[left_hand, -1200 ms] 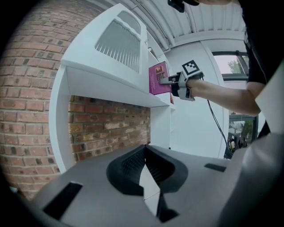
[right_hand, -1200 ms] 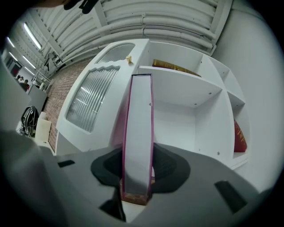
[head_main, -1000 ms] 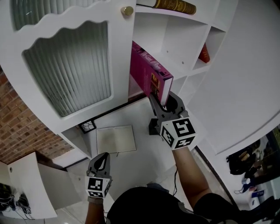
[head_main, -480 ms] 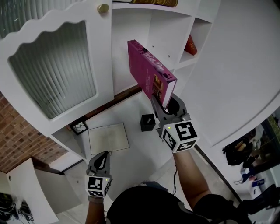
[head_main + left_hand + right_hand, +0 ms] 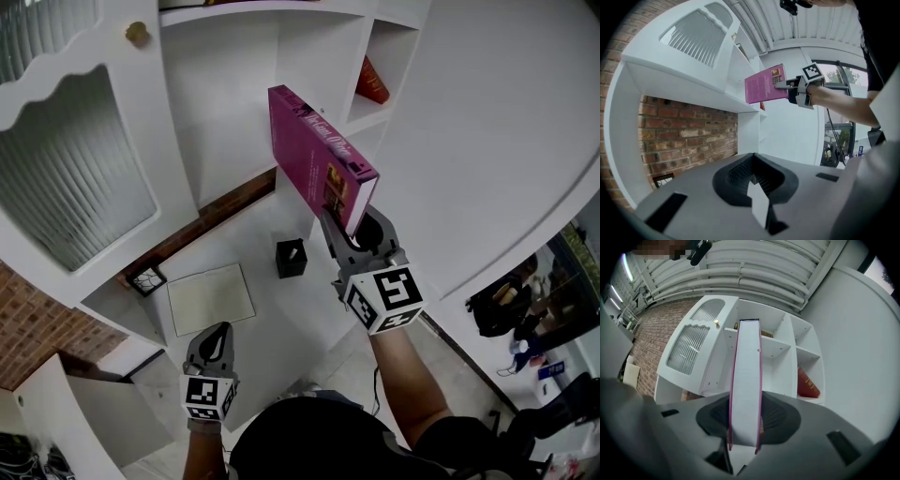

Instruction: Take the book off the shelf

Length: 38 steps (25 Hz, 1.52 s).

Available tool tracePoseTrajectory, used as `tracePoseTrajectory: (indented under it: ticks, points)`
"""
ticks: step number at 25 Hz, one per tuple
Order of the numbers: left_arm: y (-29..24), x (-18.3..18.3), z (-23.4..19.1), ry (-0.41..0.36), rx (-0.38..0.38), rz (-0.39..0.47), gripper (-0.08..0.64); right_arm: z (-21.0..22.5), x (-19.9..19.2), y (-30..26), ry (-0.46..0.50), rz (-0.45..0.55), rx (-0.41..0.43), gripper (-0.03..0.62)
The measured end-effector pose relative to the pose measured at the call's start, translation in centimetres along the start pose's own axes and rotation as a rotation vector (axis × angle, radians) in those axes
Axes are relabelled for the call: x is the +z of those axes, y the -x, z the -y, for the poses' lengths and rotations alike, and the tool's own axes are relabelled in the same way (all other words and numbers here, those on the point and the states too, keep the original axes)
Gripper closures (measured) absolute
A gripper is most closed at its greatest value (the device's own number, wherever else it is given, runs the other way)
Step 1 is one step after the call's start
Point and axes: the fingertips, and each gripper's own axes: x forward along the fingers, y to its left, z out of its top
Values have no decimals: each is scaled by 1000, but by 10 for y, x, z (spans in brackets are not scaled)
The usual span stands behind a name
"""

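A magenta book (image 5: pixel 314 155) is held out in the air in front of the white bookcase (image 5: pixel 234 84), clear of its open compartment. My right gripper (image 5: pixel 339 225) is shut on the book's lower end, and the page edge (image 5: pixel 746 380) stands upright between the jaws. The left gripper view shows that book (image 5: pixel 764 85) and the right gripper (image 5: pixel 785 85) up ahead. My left gripper (image 5: pixel 221 330) hangs low at the left, shut and holding nothing, its tips (image 5: pixel 752 157) meeting in its own view.
A red book (image 5: pixel 370 82) leans in a right-hand compartment. A ribbed glass door (image 5: pixel 66 169) with a brass knob (image 5: pixel 138 34) stands open at the left. Below lie an open notebook (image 5: pixel 210 298), a small black box (image 5: pixel 291 258) and a picture frame (image 5: pixel 147 278).
My right gripper has drawn the magenta book out of the compartment and away from the bookcase. The bookcase and glass door have slid left in the head view. The left gripper stays low.
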Motion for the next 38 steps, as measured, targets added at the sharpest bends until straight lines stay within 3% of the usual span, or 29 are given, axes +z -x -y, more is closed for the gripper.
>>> tracePoseTrajectory:
  ticks: [5, 25, 38]
  points:
    - [-13, -1, -1, -4, -38, -7, 551, 8, -7, 4, 0, -14, -32, 448]
    - [-71, 13, 80, -71, -198, -29, 551, 81, -84, 101, -52, -114, -153, 449]
    - [-90, 7, 109, -92, -279, -69, 551, 84, -138, 159, -101, -173, -208, 449]
